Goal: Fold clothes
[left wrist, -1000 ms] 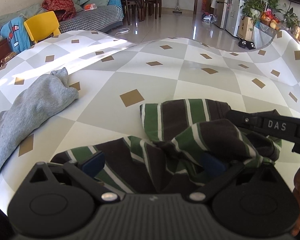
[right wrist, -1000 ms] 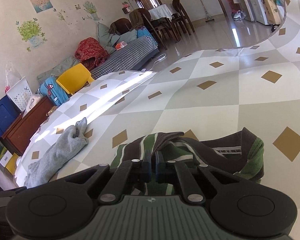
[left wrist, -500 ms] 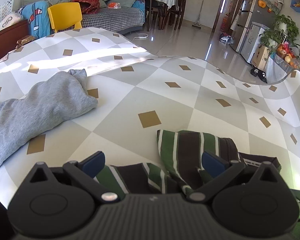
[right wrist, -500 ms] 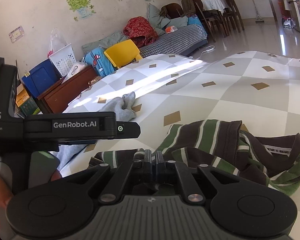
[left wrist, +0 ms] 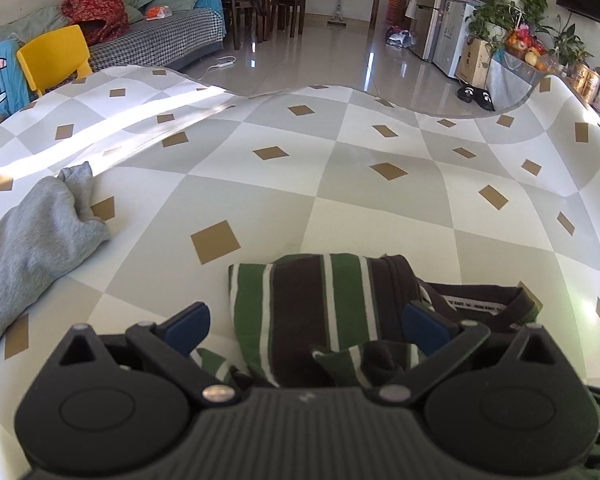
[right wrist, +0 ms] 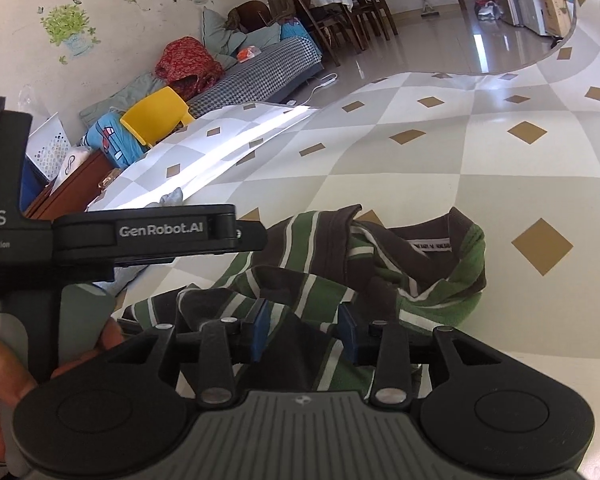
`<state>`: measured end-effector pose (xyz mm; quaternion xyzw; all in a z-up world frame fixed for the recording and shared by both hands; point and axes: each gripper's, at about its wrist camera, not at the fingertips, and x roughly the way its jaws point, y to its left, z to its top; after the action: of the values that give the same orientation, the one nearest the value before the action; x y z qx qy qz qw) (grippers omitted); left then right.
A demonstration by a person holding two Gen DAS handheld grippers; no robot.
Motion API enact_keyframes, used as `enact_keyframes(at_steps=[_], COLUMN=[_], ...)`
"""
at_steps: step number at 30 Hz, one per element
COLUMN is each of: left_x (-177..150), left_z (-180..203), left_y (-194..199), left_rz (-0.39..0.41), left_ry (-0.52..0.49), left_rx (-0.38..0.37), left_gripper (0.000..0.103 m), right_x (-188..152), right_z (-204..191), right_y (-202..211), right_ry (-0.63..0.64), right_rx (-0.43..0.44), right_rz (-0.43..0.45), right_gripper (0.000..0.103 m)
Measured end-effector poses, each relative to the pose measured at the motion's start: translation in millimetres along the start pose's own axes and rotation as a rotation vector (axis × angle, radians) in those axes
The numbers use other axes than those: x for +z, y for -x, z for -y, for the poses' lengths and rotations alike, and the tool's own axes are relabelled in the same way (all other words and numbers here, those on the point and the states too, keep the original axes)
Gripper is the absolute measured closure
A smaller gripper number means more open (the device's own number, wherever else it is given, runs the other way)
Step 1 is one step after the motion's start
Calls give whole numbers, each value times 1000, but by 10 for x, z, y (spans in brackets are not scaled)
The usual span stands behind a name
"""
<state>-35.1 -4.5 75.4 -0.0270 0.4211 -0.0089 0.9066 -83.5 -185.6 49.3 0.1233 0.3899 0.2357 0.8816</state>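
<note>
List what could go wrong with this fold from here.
1. The green-and-brown striped shirt lies bunched with its collar turned out, so a fold made now may lock in wrinkles.
2. Both the left gripper and the right gripper are open with cloth between their pads; closing could pinch several layers.
3. The grey sweatshirt lies nearby and might get dragged along.

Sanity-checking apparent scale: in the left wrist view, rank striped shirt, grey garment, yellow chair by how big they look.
1. striped shirt
2. grey garment, close to the shirt; both are partly cut off, so unsure
3. yellow chair, smallest-looking, but farthest away
</note>
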Motion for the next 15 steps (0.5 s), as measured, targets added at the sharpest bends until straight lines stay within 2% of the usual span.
enact_keyframes(at_steps=[6, 11, 15], left_x=[-13, -46, -67], left_z=[241, 362, 406], left_y=[-233, -399, -532], left_rz=[-54, -93, -122], left_ry=[-56, -88, -106], left_rx=[-6, -18, 11], left_gripper=[0, 0, 0], right_x=[-70, -91, -100], right_z=[82, 66, 89], right_y=[-77, -123, -159], right_ry=[-63, -59, -62], right_rx=[-31, -41, -37], right_rz=[-49, -63, -73], right_gripper=[61, 59, 59])
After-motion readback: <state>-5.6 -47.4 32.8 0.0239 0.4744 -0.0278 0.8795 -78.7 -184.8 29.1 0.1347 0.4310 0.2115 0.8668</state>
